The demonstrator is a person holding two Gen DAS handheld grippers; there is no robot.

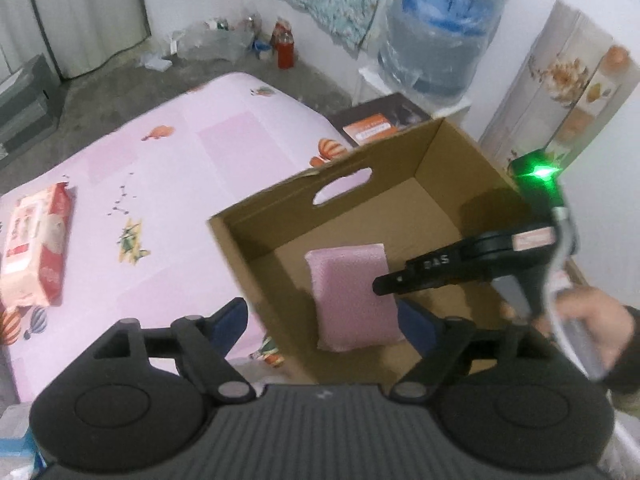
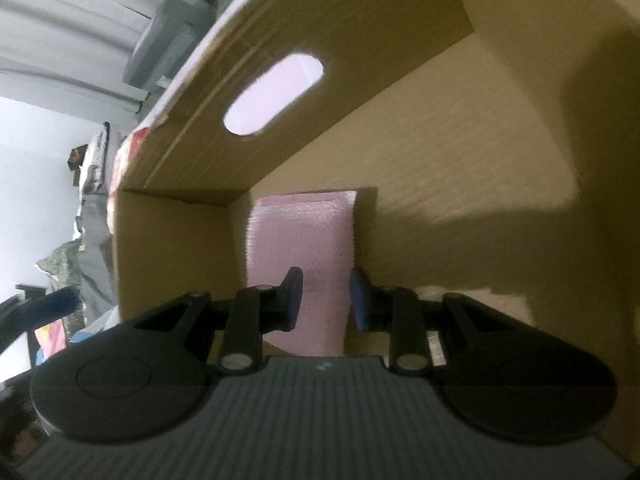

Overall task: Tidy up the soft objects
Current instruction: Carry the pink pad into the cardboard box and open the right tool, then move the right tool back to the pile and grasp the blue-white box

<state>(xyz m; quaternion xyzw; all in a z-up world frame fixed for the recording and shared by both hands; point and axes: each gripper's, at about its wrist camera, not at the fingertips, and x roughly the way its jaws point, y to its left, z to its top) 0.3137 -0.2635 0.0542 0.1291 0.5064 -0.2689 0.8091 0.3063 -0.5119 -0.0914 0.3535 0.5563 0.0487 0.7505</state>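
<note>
Pink foam sponge [image 1: 354, 296] lies flat inside cardboard box [image 1: 256, 264] on pink bed sheet [image 1: 160, 168]; left gripper [image 1: 324, 320] spread, right gripper [image 2: 326, 298] pressed together, empty.

A pad [image 1: 354, 294] lies in the box [image 1: 248, 256] on the bed [image 1: 168, 168], wipes pack [image 1: 36, 244] to its left.

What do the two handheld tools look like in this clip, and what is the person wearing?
Both tools, left and right, are black with ribbed grey bodies, round side discs, linkage arms and blue pads. The right tool has a green light, white lettering and a pink label. A dark sleeve shows.
</note>
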